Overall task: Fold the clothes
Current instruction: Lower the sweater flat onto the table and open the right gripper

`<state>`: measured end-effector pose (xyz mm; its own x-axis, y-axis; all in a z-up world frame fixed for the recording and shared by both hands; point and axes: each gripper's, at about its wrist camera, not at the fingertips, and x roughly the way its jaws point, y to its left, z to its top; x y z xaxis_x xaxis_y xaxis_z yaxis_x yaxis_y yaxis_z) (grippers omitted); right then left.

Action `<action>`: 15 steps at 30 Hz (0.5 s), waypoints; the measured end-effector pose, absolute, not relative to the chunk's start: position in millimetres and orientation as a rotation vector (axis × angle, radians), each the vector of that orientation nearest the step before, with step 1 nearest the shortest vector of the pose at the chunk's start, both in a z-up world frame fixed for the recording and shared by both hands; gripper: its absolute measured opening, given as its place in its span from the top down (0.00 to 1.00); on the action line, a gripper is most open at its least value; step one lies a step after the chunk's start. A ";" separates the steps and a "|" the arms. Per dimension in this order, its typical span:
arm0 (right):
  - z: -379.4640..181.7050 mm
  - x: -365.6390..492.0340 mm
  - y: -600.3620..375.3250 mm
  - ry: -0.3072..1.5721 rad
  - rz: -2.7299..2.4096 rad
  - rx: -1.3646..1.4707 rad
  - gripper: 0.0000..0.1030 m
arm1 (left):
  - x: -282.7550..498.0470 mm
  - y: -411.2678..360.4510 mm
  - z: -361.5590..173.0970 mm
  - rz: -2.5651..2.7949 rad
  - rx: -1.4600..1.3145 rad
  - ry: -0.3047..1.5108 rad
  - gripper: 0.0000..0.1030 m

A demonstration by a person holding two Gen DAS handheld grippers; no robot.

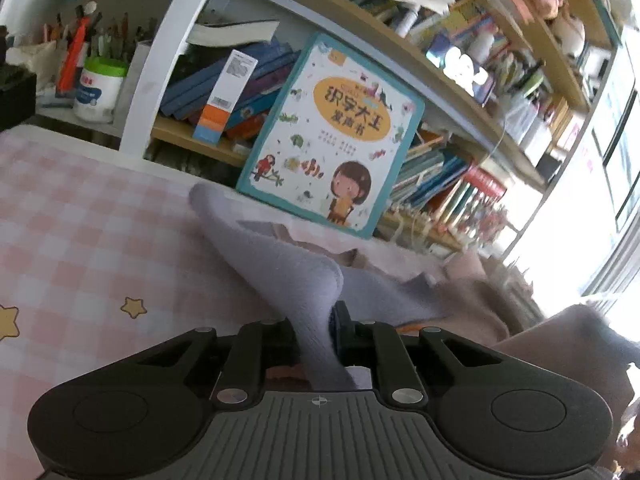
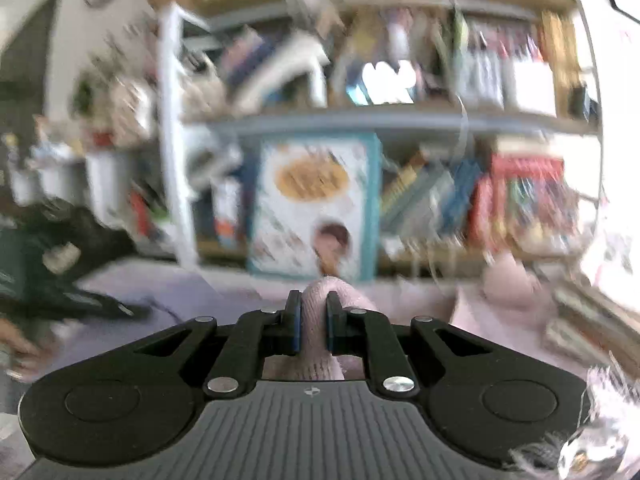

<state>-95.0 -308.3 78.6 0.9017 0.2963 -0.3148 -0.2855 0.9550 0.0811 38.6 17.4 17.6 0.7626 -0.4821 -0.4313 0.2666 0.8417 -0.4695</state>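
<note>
Clearly, your left gripper has its jaws pinched on a fold of the lavender-grey garment, which trails far-left over the pink checked sheet. Only the blurred right wrist view shows your right gripper pinching pale pink knit cloth. Beyond, a picture book leans against the crowded bookshelf.

Lavender fleece garment pinched between my left jaws, its fold rising from the pink checked sheet toward a far rounded corner, pale pink knit garment bunched into a hump between my right jaws, more pink fabric trailing rightward.
</note>
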 end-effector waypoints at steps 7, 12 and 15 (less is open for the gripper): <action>55.0 -108.5 -299.0 0.596 0.482 0.039 0.89 | 31.9 23.0 5.9 -0.355 -0.302 0.614 0.84; 13.6 -108.3 -278.2 0.748 0.491 0.020 0.89 | 24.1 26.3 5.3 -0.319 -0.219 0.603 0.82; 9.8 -106.6 -274.6 0.758 0.502 0.022 0.86 | 20.3 30.6 7.5 -0.284 -0.174 0.608 0.77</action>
<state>-106.6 -274.6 9.8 0.6144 0.4437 -0.6524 -0.4279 0.8821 0.1968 20.3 30.6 7.5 0.7834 -0.3130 -0.5369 0.2113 0.9466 -0.2436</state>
